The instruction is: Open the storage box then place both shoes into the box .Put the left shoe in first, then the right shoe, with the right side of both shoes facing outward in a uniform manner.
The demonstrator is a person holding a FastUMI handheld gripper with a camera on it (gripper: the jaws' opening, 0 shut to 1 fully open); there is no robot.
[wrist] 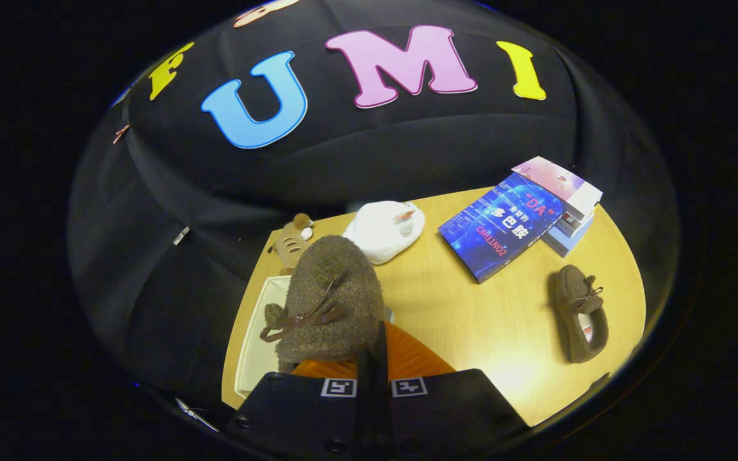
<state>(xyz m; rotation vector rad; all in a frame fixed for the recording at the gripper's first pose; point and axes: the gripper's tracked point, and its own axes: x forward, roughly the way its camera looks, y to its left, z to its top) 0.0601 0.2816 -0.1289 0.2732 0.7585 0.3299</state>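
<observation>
My claw (372, 378) is clenched on a brown fuzzy shoe (330, 301), the fingers nearly meeting on a thin bit of it near the heel end, so the shoe hangs just ahead of them with its toe pointing away and its lace bow showing on top. I cannot tell from here which shoe of the pair it is; by the task order I judge it should be the left one.

Under and just beyond the shoe lies the box (260, 333), pale and shallow-looking, at the desk's near left corner, and it looks open. The shoe hangs over its right part.

To do this step well, I want to bring the shoe lower over the box before letting go, and turn it so its right side faces outward. The grip is on soft fabric, so I would move slowly and keep the shoe from swinging. I should leave room beside it for the second shoe.

That other shoe (579, 314) lies on the desk (459, 307) well off to the right, apart from everything. Farther on sit a white cloth lump (382, 230) and a small plush toy (292, 243) beyond the box, and a blue book (500, 225) leaning on a stack of books (574, 211).
</observation>
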